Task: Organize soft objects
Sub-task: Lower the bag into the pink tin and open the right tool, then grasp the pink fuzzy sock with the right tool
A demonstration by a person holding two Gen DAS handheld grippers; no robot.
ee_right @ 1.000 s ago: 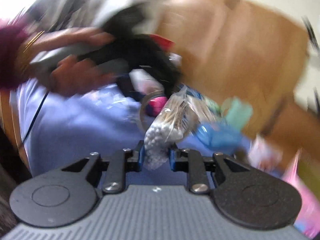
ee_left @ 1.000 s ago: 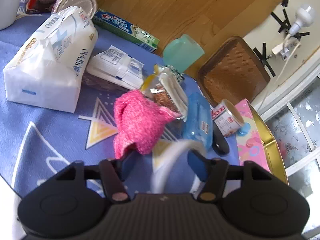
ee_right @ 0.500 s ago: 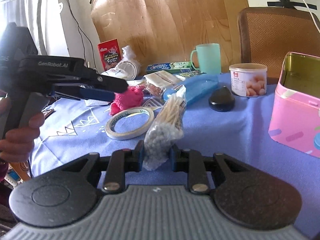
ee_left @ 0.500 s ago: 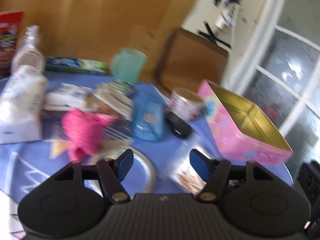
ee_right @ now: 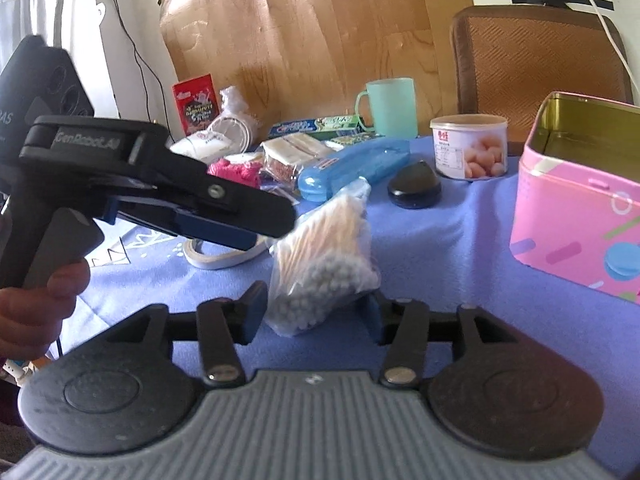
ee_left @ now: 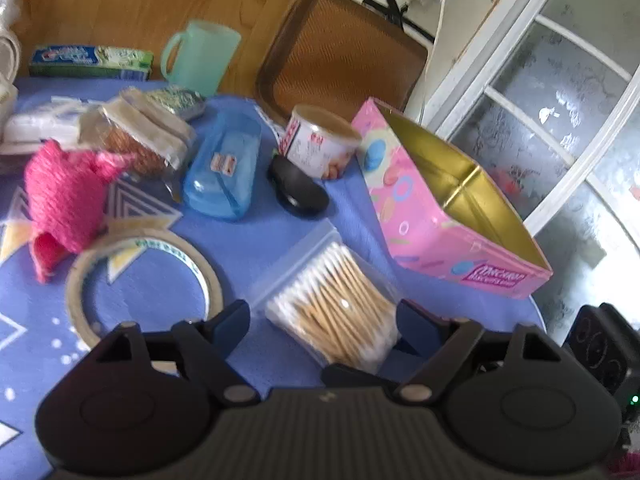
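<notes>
On the left of the tabletop [ee_left: 280,240] the pink knit piece [ee_left: 66,200] lies just beside the tape ring [ee_left: 140,276]; a careless grab there could catch the ring along with it. In the middle, the bag of cotton swabs [ee_right: 324,264] rests on the cloth between both tools. The left hand-held gripper [ee_left: 324,320] has just been widening and straddles the bag without pressing it. The right hand-held gripper [ee_right: 316,312] has also just been spreading, and its pads look clear of the plastic. The slippery bag could slide or tip if either closes off-centre. To the right, the pink tin [ee_right: 580,216] stands open and could be knocked.
</notes>
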